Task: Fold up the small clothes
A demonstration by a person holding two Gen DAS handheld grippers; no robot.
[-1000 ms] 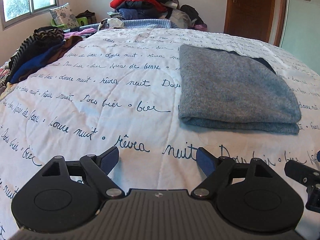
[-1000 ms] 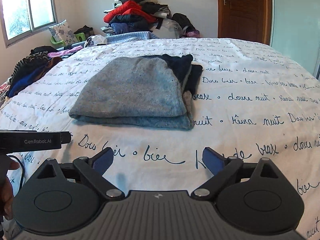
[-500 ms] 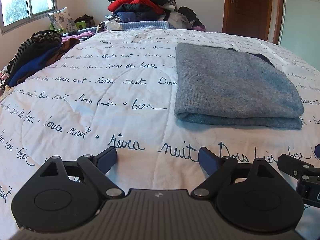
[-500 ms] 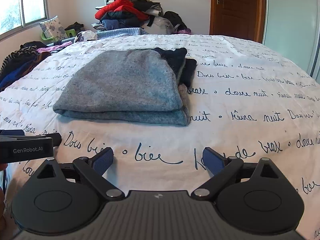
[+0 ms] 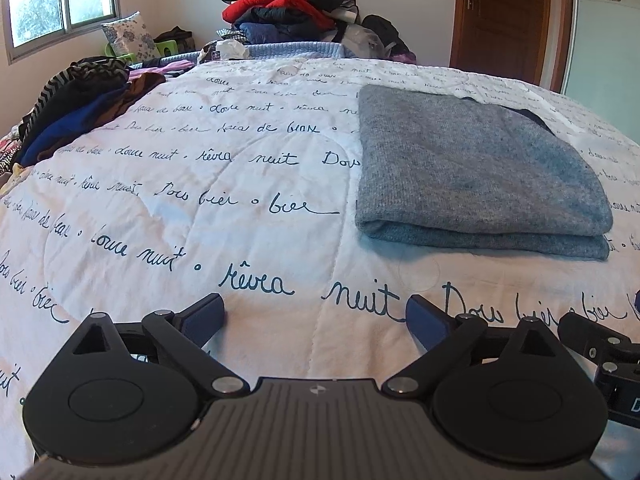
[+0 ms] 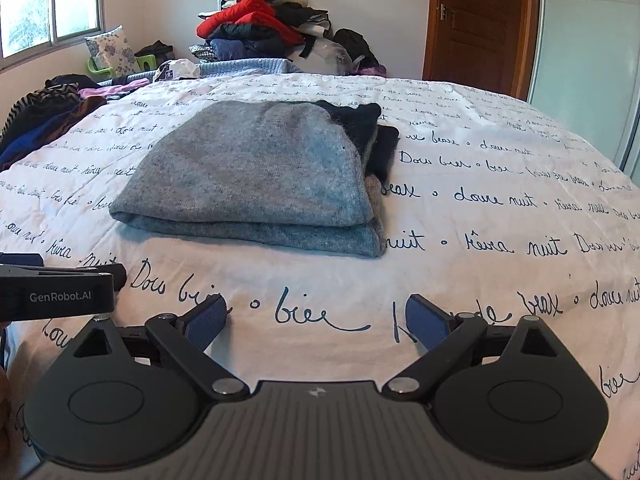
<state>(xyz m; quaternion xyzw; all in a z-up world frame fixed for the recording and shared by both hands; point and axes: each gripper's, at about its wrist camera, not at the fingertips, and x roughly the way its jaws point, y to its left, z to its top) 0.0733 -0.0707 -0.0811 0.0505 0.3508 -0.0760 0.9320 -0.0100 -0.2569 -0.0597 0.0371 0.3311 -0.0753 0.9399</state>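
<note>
Both my claws, left [image 5: 314, 314] and right [image 6: 316, 316], hang spread, empty. The folded grey knit sweater [image 6: 256, 176] looks soft, floppy; I'd pinch its near corners.

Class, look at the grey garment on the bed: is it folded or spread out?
Folded. The grey garment lies as a compact rectangle on the quilt, with two stacked layers showing along its near edge.

A heathered grey folded sweater [image 6: 256, 176] lies on a white quilt [image 6: 500, 280] printed with dark navy cursive script. At the sweater's right edge shows a dark garment [image 6: 380, 140], black or perhaps navy. At upper centre, a red jacket [image 6: 244, 16] tops the clothes heap. Upper left, a black-and-white zigzag cloth [image 5: 80, 80].
</note>
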